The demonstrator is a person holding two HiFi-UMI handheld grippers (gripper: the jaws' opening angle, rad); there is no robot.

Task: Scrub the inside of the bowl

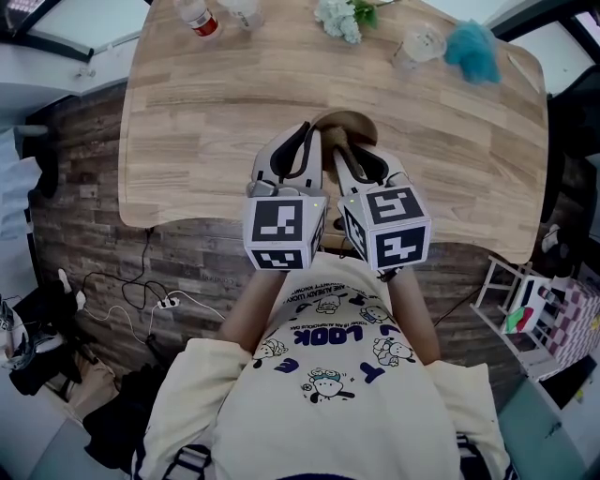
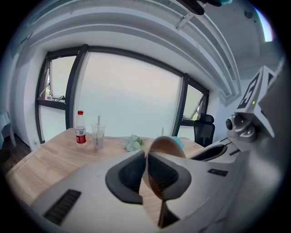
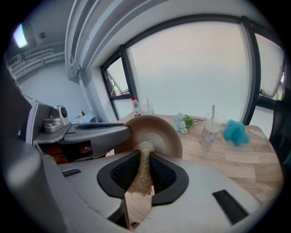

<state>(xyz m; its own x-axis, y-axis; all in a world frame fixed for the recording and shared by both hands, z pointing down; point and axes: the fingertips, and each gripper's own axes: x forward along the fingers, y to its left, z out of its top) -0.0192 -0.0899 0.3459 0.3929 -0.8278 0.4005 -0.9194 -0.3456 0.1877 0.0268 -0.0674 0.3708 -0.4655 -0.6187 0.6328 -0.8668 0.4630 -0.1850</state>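
Squeezing right tool (image 3: 144,157) shut on coarse tan mesh scrubber (image 3: 141,179), clamping left tool (image 2: 146,157) onto rim of round brown wooden bowl (image 3: 159,132); likely needing firm circular rubbing inside.

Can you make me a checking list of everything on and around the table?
Surface: wooden table, mostly bare.
Job's things: brown bowl tipped on edge; mesh scrubber against its inside.
Clutter: bottle, cups, pale flowers, teal fluffy thing along the far edge.
Grippers: left claw shut on the bowl's rim; right claw shut on the scrubber.
Cables: white cables on the plank floor.
Surroundings: big windows, office chair.
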